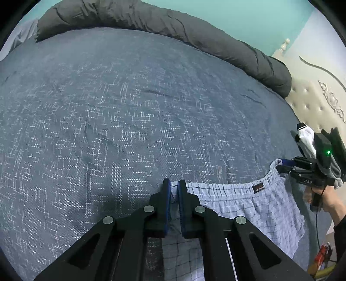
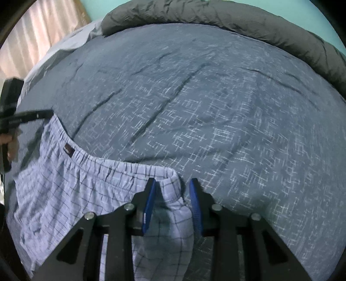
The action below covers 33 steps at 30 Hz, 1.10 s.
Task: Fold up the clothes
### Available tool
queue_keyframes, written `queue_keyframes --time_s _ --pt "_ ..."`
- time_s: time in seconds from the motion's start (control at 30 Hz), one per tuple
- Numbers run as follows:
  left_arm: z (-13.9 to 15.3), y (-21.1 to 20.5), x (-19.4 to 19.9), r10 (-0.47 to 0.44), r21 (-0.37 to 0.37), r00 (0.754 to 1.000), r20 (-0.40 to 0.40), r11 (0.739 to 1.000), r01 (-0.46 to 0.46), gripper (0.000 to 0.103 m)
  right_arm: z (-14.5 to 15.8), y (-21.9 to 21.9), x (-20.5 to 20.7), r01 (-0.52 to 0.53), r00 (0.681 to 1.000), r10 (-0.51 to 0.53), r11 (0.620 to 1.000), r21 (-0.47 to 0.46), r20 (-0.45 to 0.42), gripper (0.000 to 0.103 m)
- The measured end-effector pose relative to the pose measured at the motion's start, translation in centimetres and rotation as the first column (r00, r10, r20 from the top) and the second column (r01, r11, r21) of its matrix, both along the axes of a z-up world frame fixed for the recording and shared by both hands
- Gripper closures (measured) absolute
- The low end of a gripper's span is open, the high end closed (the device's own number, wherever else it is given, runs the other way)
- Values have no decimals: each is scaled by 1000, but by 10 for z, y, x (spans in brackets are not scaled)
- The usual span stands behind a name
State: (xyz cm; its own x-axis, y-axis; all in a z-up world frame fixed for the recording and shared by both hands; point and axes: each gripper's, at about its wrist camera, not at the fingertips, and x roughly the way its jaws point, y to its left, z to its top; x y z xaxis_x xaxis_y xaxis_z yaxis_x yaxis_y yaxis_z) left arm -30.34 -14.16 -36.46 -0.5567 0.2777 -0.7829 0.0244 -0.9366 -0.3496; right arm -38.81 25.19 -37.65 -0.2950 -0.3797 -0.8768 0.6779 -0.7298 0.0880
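Teal wall [image 1: 237, 17], tufted cream headboard [image 1: 313, 103], curtain [image 2: 39, 39]

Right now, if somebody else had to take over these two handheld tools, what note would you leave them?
Left tool: shut on the waistband of the checked shorts, at one end.
Right tool: the waistband's other end sits between its pads; the gap looks wide, so check the grip before pulling.
Things: the shorts are stretched by the waistband between the two tools over the blue bedspread, legs trailing toward the holder. A rolled grey quilt lies along the far edge.
Done: both waistband ends picked up.
Left: lay the shorts flat on the bedspread and fold them; no fold is visible yet.
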Motion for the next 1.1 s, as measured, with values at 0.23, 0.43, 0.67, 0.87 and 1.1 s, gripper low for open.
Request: queue_keyframes --time_s 0.23,0.43,0.67,0.87,1.1 --pt "4 -4 5 -17 -21 1000 -9 1000 17 96 5 -15 3 -7 1000 8 999 -35 15 96" --pt "-1 0 3 -17 -20 1000 -5 1000 17 96 10 -8 -13 131 989 -120 981 -140 82 97" --pt "-6 7 0 -14 -35 1000 -3 999 14 96 15 -11 -20 216 975 -200 954 -206 98 97" --pt "-2 4 1 -14 -31 1000 -6 999 14 96 12 -20 -24 172 984 -161 967 -186 74 70" --pt "0 0 4 -16 -32 1000 -5 999 15 96 18 -19 -26 106 994 -98 983 -147 57 66"
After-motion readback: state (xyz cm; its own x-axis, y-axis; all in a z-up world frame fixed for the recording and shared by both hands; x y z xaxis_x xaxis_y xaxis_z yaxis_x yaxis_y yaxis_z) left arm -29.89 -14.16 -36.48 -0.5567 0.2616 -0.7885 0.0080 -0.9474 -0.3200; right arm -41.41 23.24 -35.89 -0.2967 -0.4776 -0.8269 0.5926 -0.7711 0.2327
